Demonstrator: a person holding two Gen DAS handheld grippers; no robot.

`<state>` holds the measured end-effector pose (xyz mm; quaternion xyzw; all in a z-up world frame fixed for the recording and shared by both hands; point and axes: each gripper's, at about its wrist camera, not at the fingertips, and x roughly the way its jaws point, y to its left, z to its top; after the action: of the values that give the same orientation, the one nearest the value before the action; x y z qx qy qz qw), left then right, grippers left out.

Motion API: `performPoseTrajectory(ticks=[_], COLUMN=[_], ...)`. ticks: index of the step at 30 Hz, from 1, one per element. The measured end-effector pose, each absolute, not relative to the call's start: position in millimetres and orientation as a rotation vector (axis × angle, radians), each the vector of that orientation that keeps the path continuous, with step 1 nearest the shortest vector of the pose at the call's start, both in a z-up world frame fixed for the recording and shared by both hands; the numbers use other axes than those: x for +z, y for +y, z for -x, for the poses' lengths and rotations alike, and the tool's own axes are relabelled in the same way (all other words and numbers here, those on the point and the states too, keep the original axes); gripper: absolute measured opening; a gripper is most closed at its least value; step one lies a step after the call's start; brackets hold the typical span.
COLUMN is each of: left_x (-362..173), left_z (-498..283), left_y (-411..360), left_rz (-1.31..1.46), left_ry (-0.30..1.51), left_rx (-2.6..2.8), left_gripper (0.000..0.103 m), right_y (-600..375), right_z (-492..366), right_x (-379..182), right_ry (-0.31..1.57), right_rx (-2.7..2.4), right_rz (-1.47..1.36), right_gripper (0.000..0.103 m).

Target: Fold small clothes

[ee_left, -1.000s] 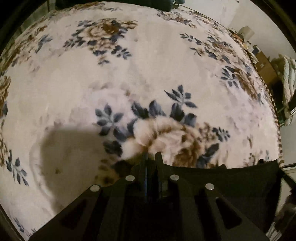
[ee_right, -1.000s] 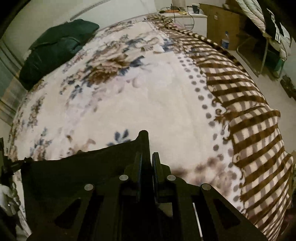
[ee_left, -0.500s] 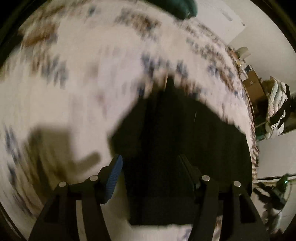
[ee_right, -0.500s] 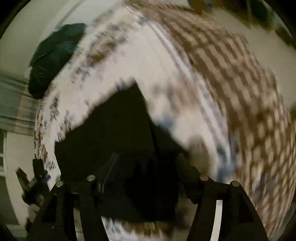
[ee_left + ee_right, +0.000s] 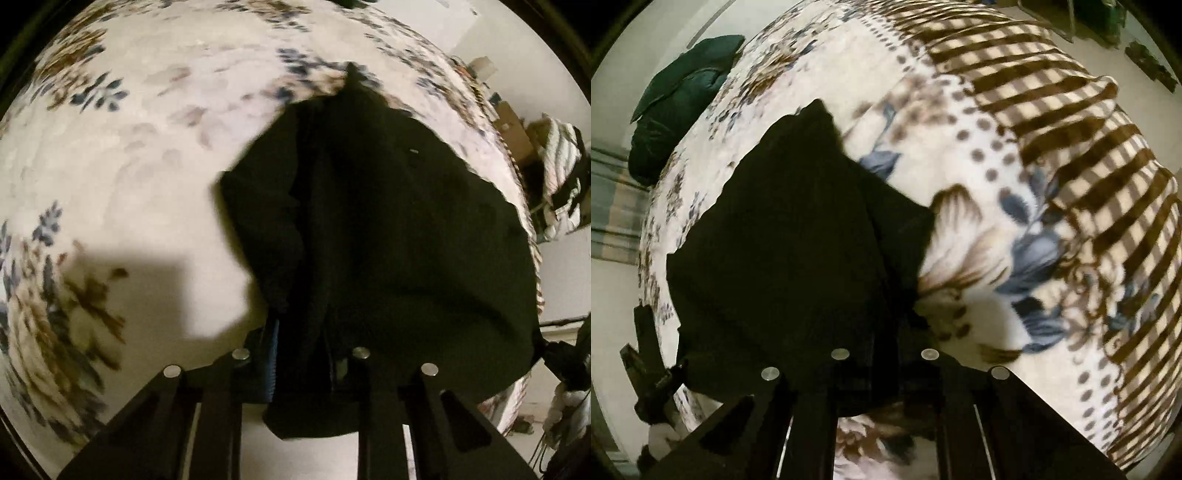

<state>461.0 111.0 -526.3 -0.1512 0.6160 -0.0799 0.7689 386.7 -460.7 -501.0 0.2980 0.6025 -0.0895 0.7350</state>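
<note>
A small black garment [image 5: 388, 229] lies on a floral blanket, folded over with a pointed corner at its far end. It also shows in the right wrist view [image 5: 783, 236]. My left gripper [image 5: 303, 332] stands at its near left edge, the fingers narrowed around a bunched fold of the black cloth. My right gripper [image 5: 886, 339] stands at its near right edge, the fingers likewise around dark cloth. The fingertips of both are hidden in the fabric.
The bed is covered by a cream blanket [image 5: 129, 166] with blue and brown flowers and a brown checked border [image 5: 1089, 155]. A dark green pillow [image 5: 679, 99] lies at the far left. Furniture and hanging cloth [image 5: 561, 177] stand beyond the bed's right side.
A second ago both grippers were shut on the garment's edge. They opened, drew back over the folded garment, and now have narrowed onto its near edge.
</note>
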Motion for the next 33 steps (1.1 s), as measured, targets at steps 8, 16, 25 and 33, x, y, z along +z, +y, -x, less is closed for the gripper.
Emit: performPoseTrajectory(ticks=[8, 16, 25, 33], left_x=[-504.3, -495.7, -538.4, -556.8], left_z=[-449.7, -399.8, -408.2, -419.6], left_y=[132.9, 142.3, 101.9, 99.2], left_rz=[0.502, 0.864, 1.01, 1.09], left_ry=[1.309, 1.245, 1.219, 1.141], left_rx=[-0.142, -0.106, -0.092, -0.05], left_gripper=[0.046, 0.072, 0.079, 0.092], right_y=[-479.5, -479.4, -438.3, -432.9], right_z=[-377.8, -333.5, -334.2, -351.2], right_x=[-513.3, -502.7, -572.1, -590.6], right_ry=[1.322, 1.247, 1.153, 0.999], right_rx=[-0.179, -0.147, -0.079, -0.047], right_rz=[-0.87, -1.089, -1.321, -1.414], right_gripper=[0.026, 0.09, 0.09, 0.092])
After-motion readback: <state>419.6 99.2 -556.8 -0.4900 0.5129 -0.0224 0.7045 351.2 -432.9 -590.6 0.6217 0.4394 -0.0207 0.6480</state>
